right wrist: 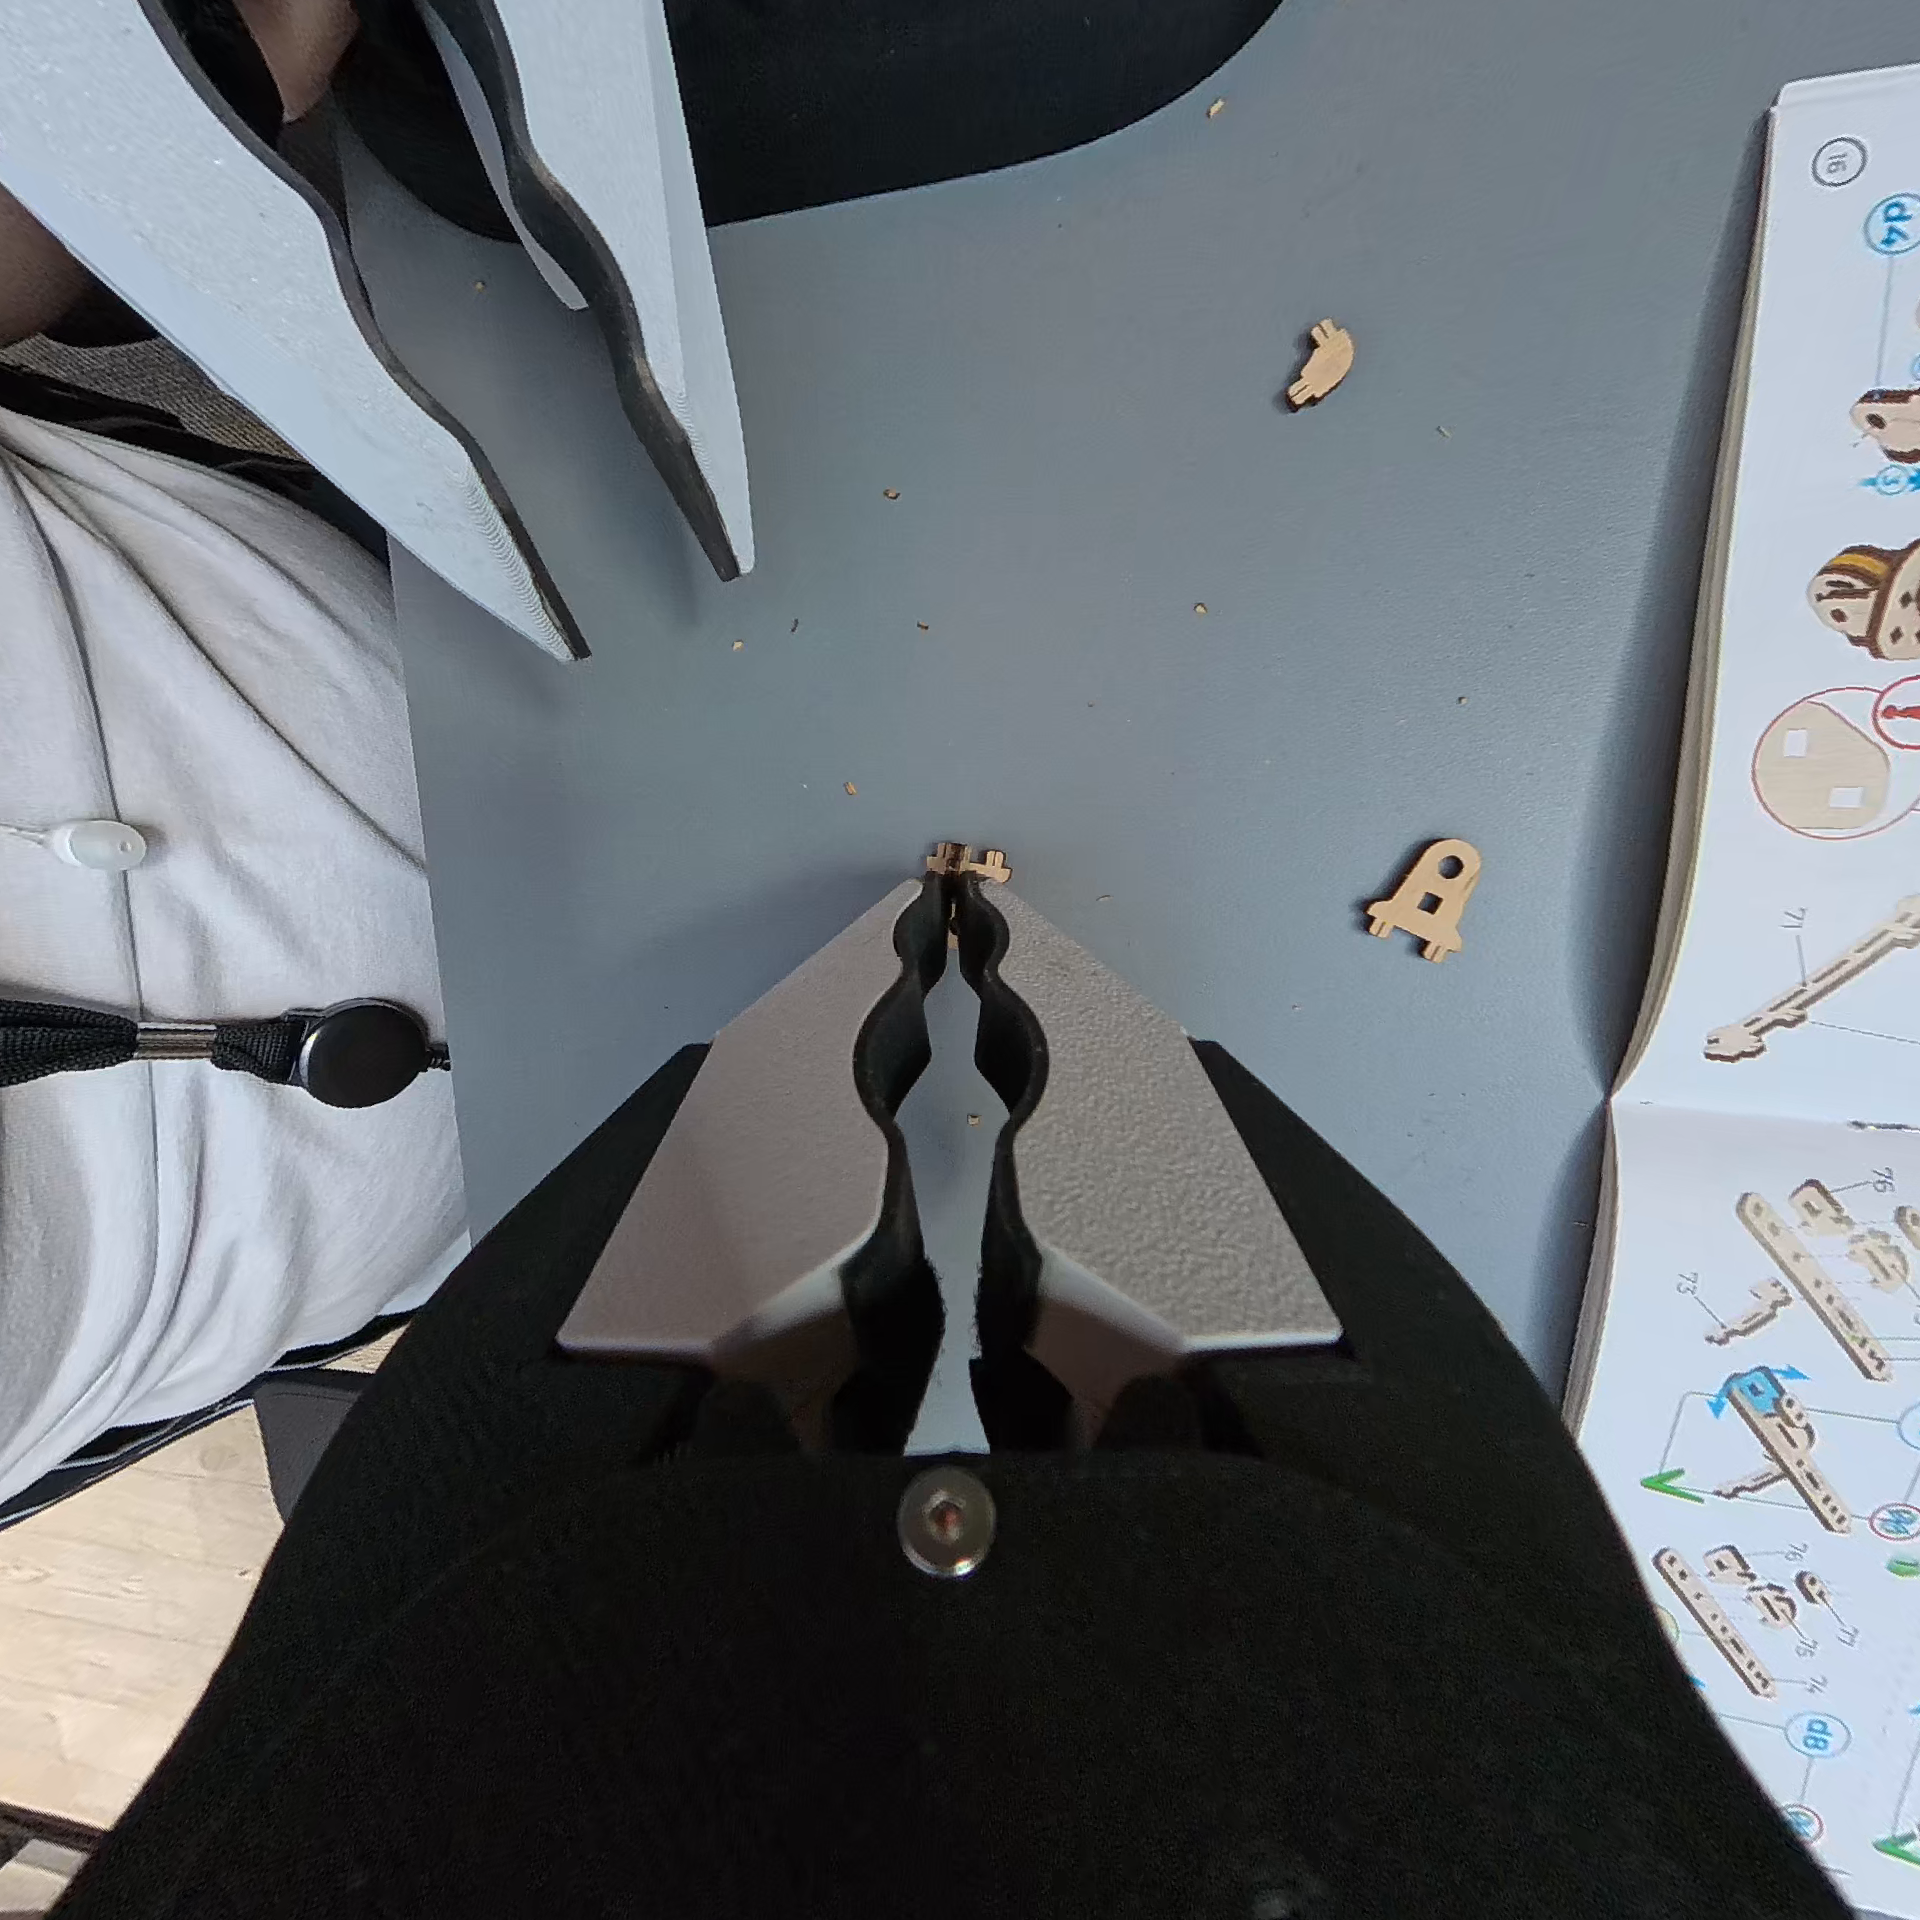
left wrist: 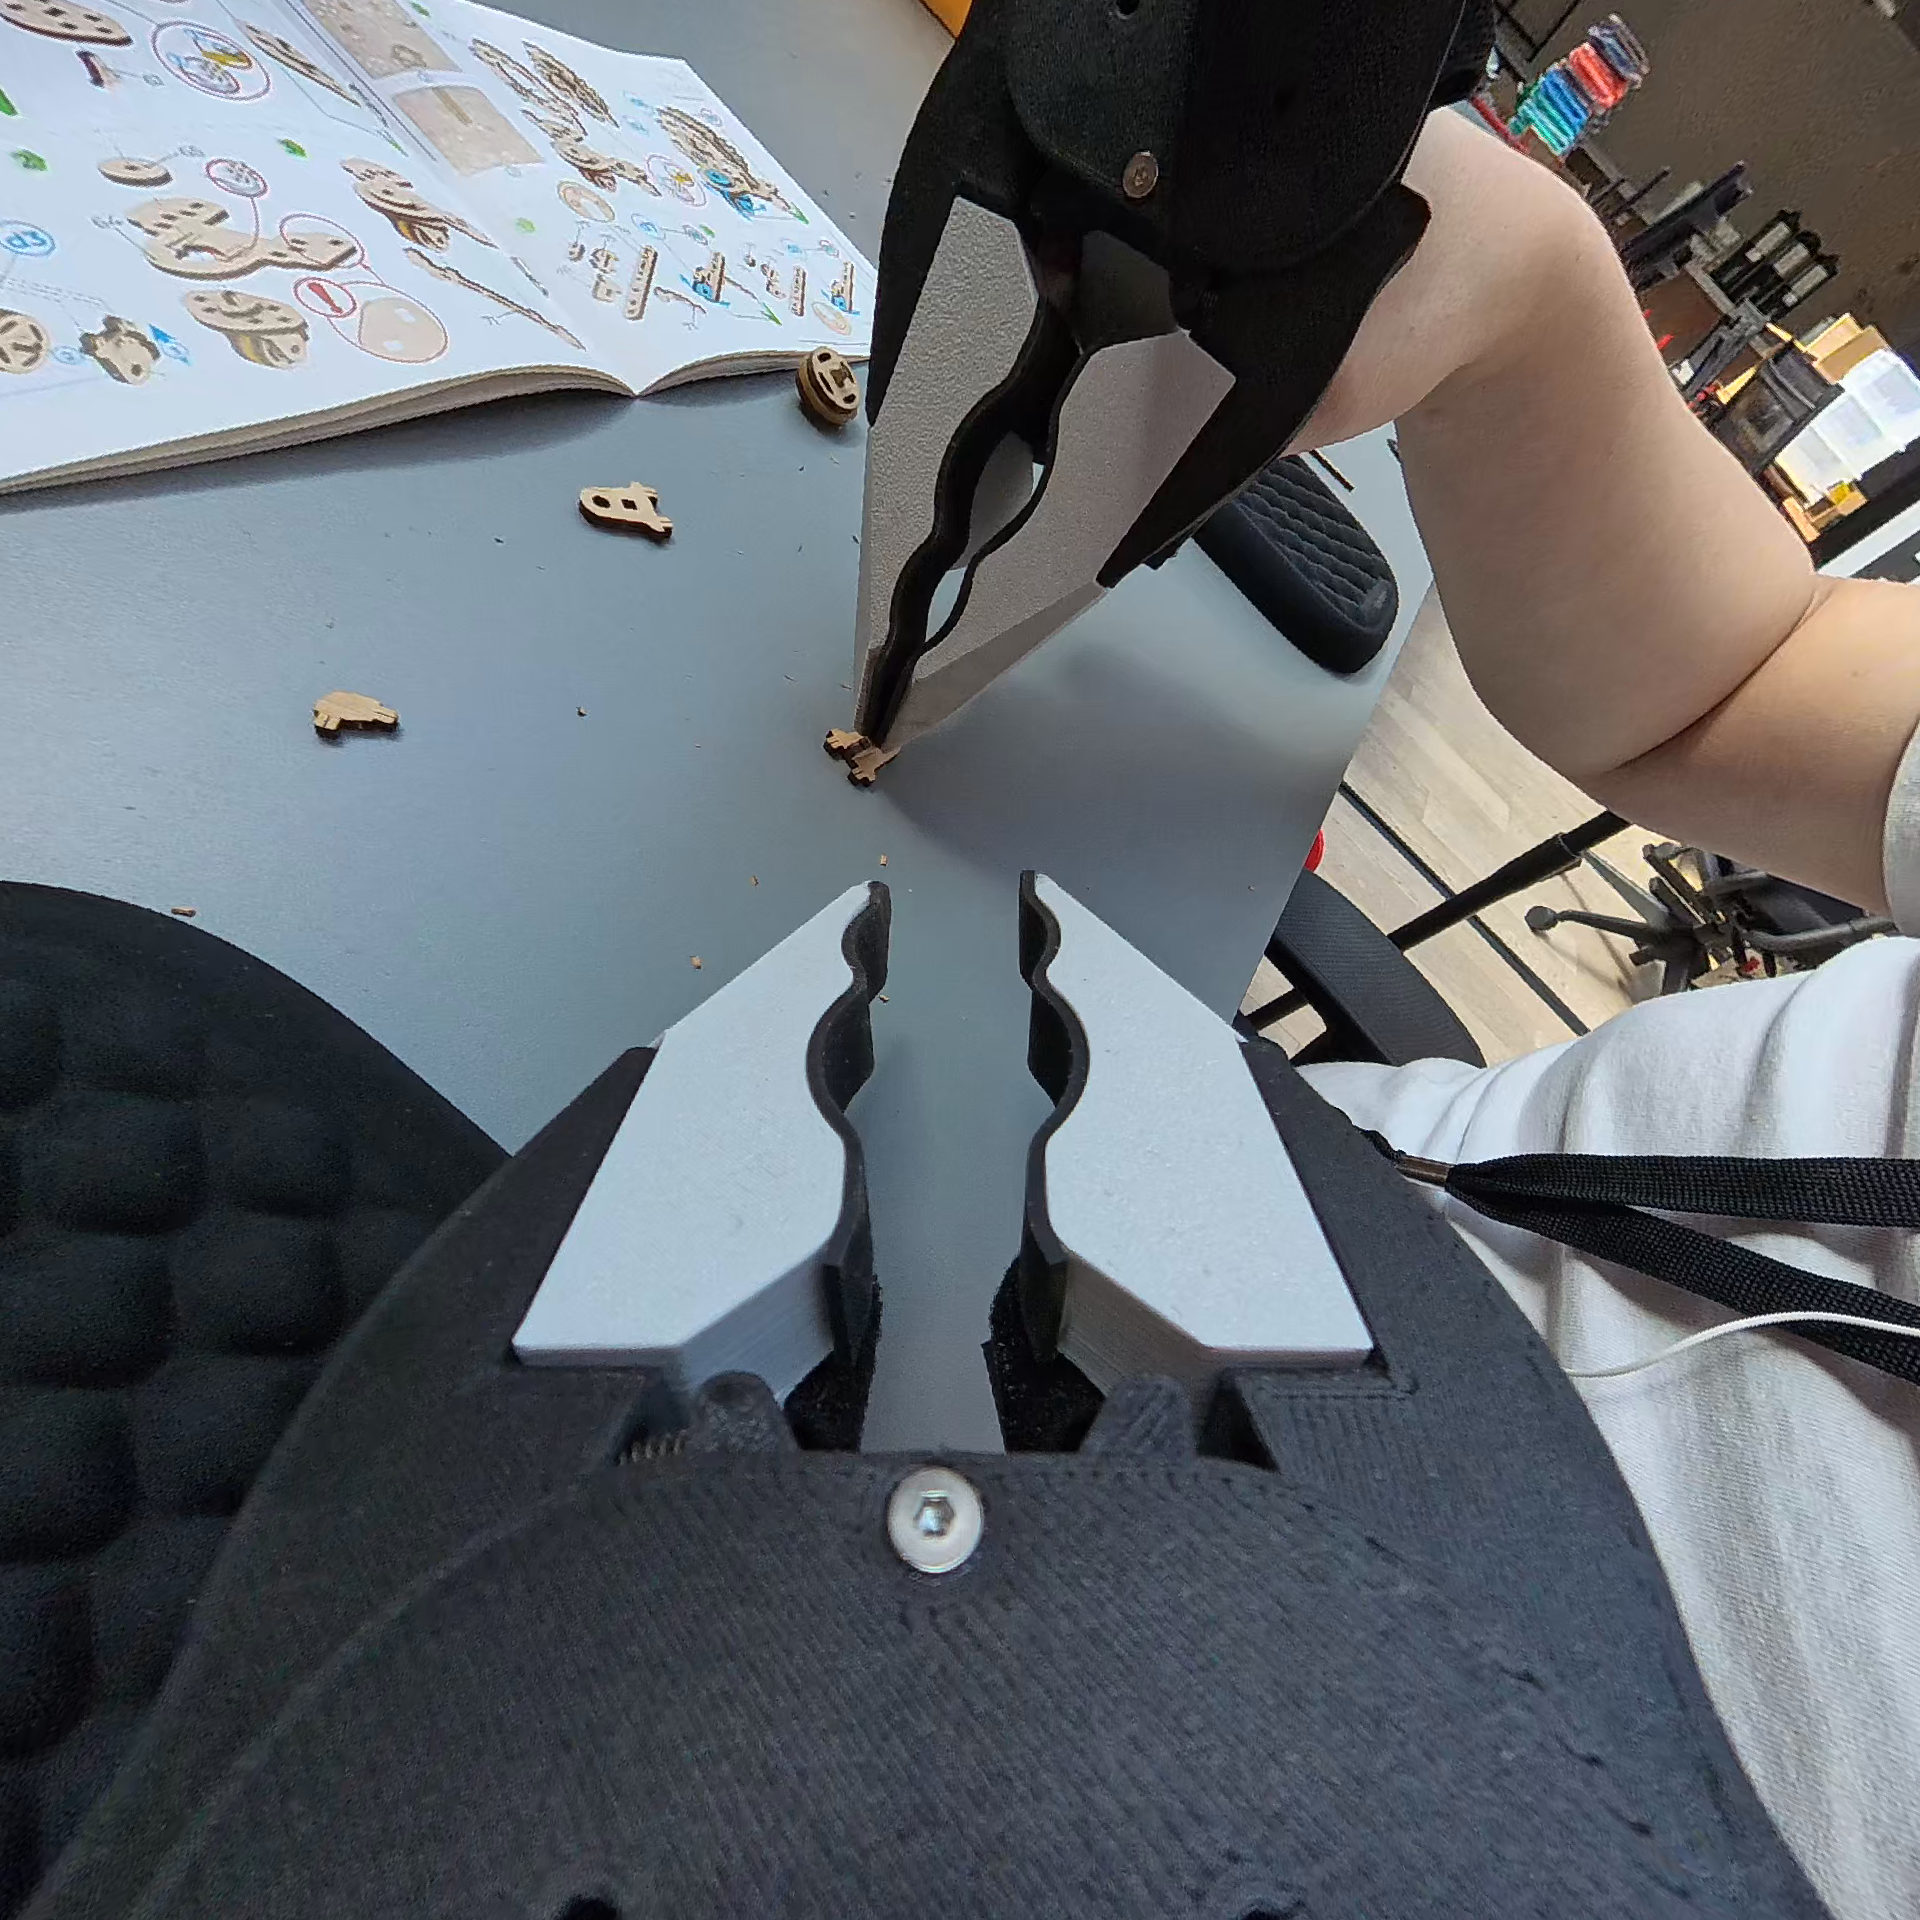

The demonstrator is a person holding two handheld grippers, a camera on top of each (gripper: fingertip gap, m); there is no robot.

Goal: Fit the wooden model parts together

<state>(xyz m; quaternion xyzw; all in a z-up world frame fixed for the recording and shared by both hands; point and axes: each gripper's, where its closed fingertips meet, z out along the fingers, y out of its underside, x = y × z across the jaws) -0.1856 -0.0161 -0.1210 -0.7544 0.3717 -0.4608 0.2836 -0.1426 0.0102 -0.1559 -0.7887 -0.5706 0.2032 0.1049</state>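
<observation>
My right gripper (right wrist: 953, 883) is shut on a small wooden part (right wrist: 966, 861) at its tips, right at the grey table. It also shows in the left wrist view (left wrist: 881, 722), pointing down with the small wooden part (left wrist: 860, 752) under its tips. My left gripper (left wrist: 954, 894) is open and empty, a short way in front of that part; it also shows in the right wrist view (right wrist: 660, 613). Loose wooden parts lie on the table: a holed one (left wrist: 624, 509) (right wrist: 1424, 900), a small curved one (left wrist: 354, 714) (right wrist: 1322, 364), and a round wheel-like assembly (left wrist: 828, 385) by the booklet.
An open instruction booklet (left wrist: 312, 208) (right wrist: 1808, 935) lies on the grey table (left wrist: 520, 831). Wood crumbs are scattered about. A black padded chair back (left wrist: 125, 1247) sits at the table's near left. A person's forearm (left wrist: 1610, 468) and white shirt (right wrist: 208, 935) are at the table's edge. One gripper's finger ends stand about 7 cm off the other's.
</observation>
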